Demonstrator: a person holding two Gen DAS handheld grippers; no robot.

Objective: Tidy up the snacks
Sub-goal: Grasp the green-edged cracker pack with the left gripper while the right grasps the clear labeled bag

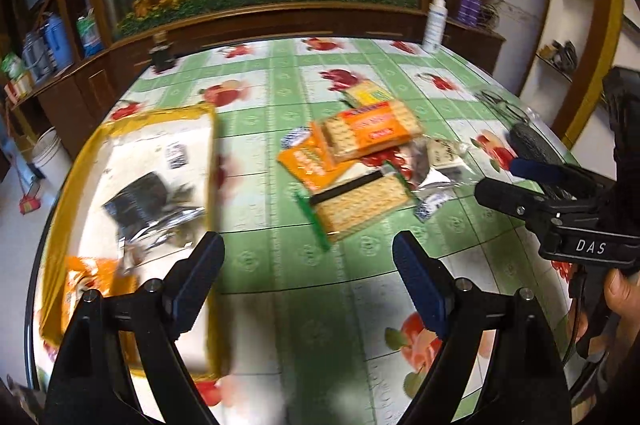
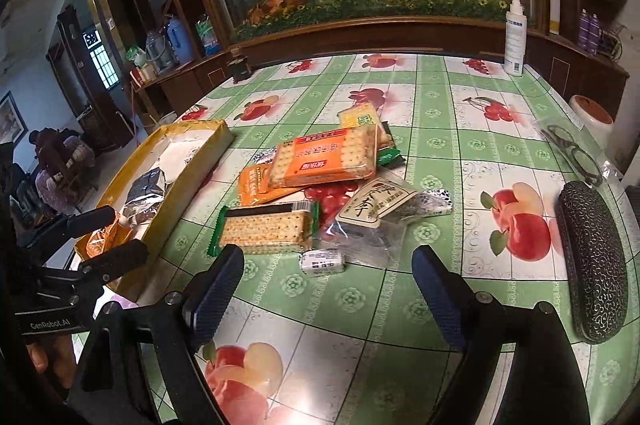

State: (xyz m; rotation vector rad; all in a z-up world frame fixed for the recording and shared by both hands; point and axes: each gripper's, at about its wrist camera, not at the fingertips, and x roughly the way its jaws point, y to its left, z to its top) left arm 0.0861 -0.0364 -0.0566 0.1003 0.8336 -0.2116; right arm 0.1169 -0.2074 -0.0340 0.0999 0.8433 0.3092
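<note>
Both our left gripper (image 1: 308,261) and right gripper (image 2: 328,273) hover released over the table (image 2: 432,129). We should take the nearest green-edged cracker pack (image 2: 266,228) by its long sides and carry it to the yellow box (image 2: 192,161) on the left. We count about seven loose snacks and about three in the box.

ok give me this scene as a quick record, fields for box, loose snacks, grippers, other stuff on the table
box: yellow-rimmed cardboard box at the table's left, holding a silver packet and an orange packet
loose snacks: orange cracker pack on top of the pile, green-edged cracker pack, clear tea bag, small wrapped candy
left gripper: open, empty, beside the box
right gripper: open, empty, facing the pile
other: glasses case, spray bottle
surface: fruit-print tablecloth
</note>
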